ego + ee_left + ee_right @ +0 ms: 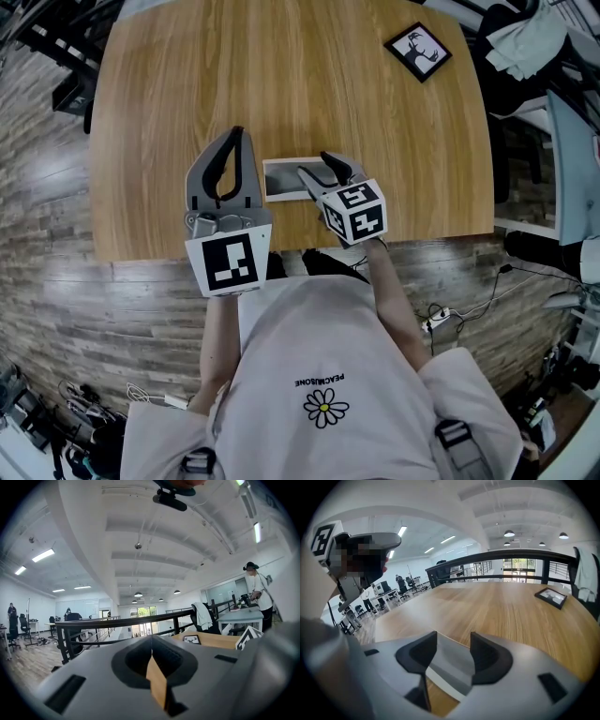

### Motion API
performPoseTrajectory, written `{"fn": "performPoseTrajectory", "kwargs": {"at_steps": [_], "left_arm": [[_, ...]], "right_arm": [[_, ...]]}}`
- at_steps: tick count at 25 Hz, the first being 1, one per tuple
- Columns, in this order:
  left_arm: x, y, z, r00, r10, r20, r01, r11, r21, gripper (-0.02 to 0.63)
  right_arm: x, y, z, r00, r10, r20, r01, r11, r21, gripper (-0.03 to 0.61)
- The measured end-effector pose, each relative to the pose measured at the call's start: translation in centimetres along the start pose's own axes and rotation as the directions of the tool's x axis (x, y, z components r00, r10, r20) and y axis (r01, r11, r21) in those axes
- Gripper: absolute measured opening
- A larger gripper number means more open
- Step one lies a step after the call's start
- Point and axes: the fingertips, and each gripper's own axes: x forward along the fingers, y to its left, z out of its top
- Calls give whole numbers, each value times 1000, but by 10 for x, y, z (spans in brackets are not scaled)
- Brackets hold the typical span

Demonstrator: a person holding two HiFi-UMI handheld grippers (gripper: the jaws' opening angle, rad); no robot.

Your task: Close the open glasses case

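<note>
The grey glasses case [281,179] lies flat near the front edge of the wooden table [281,75]. My right gripper [314,165] is open over the case's right end. In the right gripper view the case [451,667] shows in the gap between the two dark fingers [419,651] of the right gripper [452,641]; I cannot tell whether they touch it. My left gripper [236,133] sits just left of the case, pointing away from me, jaws shut on nothing. The left gripper [151,641] view looks upward across the room and does not show the case.
A small black picture frame [418,51] lies at the table's far right corner, also visible as the frame [551,597] in the right gripper view. A black railing [511,555] runs beyond the table. The table's front edge is just below both grippers.
</note>
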Motion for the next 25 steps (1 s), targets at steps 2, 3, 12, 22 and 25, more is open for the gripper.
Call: {"fn": "performPoseTrajectory", "kwargs": {"at_steps": [2,3,12,22,25], "left_arm": [[0,-2,-1,1000,-2,0,2,1000,0,17],[0,-2,-1,1000,-2,0,2,1000,1,17],[-4,-7,0,1000,-10,5,10,1000,-3,17],[-7,-15,1,1000,-23,6,24,1000,-6,17],[-8,-16,-1,1000,-26,0,26,1000,-3,17]], "right_arm": [[-1,0,-1,1000,2,-2,-2,1000,2,210],[-2,1,-2,1000,3,-2,-3,1000,2,210],[-9,7,-10,1000,24,-13,-23,1000,19,210],[-21,20,-31,998,41,-44,-40,999,21,210],[-23,24,-40,997,46,-62,-46,999,17,210]]}}
